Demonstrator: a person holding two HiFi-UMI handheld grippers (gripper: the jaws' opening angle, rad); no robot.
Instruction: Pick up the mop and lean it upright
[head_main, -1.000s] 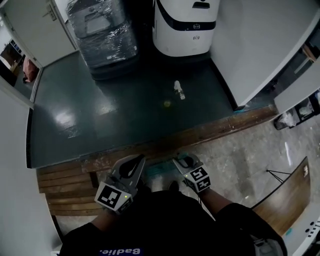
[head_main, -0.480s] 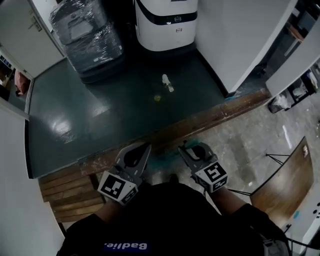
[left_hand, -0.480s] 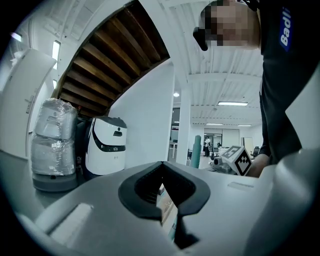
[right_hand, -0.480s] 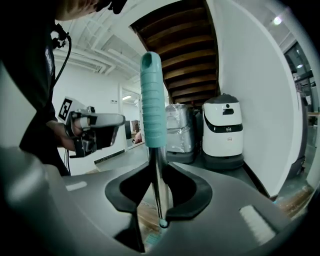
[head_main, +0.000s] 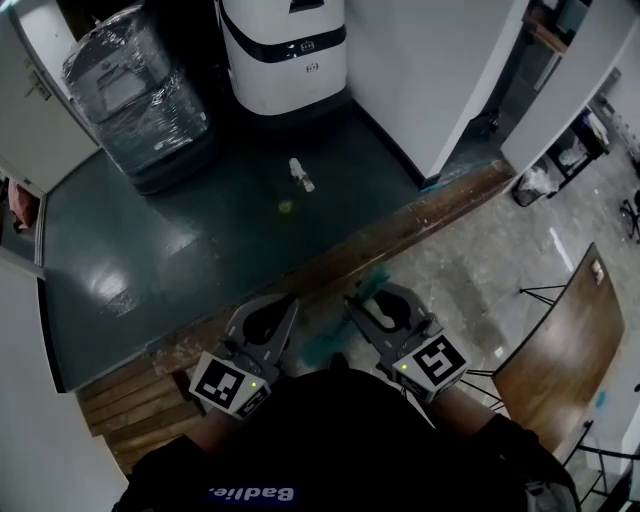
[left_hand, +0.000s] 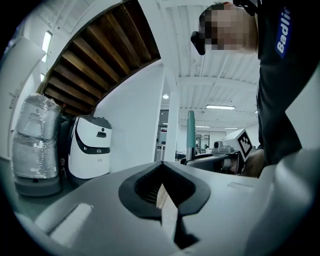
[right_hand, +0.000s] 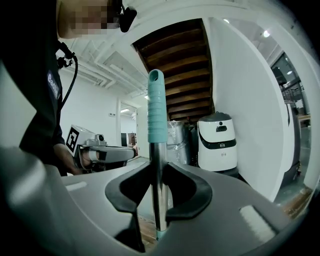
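Observation:
The mop's metal pole (right_hand: 157, 200) stands upright between the jaws of my right gripper (right_hand: 157, 187), which is shut on it. Its teal grip (right_hand: 155, 107) rises above the jaws. In the head view the right gripper (head_main: 375, 305) sits just right of centre, with the teal grip's end (head_main: 372, 283) at its tip and a teal blur (head_main: 322, 346) on the floor below. My left gripper (head_main: 270, 318) hangs beside it, apart from the pole. Its jaws (left_hand: 162, 187) meet with nothing between them. The left gripper view shows the teal grip (left_hand: 191, 131) standing to its right.
A white machine (head_main: 285, 55) and a plastic-wrapped unit (head_main: 135, 95) stand at the back of the dark floor (head_main: 200, 230). A small bottle (head_main: 300, 174) and a yellow scrap (head_main: 286, 208) lie on it. White wall (head_main: 430, 70) at right, wooden chair (head_main: 560, 340), wooden steps (head_main: 130, 400) lower left.
The head view has swung right, so the machine and floor slid left. Both grippers shifted slightly right and spread apart. The right gripper keeps its hold on the pole.

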